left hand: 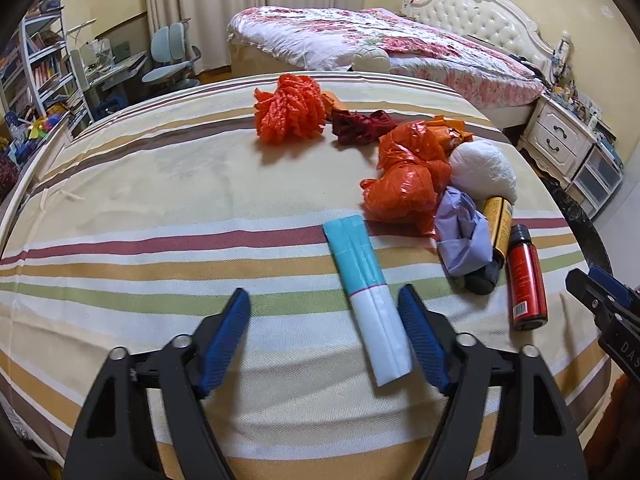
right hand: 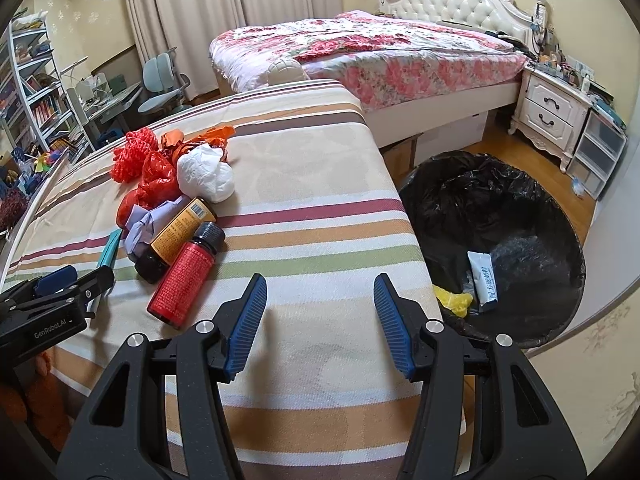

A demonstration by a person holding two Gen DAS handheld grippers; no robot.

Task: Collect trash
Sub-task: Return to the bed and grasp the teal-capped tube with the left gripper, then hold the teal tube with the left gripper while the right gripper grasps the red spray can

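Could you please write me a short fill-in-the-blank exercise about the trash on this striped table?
1. The roll of bags lies between the fingers of the ____ gripper.
2. The bin beside the table is lined with a ____ bag.
3. The bottle with the black cap is ____.
4. The right gripper holds ____.

Missing words: left; black; red; nothing

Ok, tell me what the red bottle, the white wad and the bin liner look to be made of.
Red bottle: probably plastic, with a glossy printed label and black ribbed cap.
White wad: likely tissue paper, matte and crumpled.
Bin liner: thin black plastic film, shiny and wrinkled.
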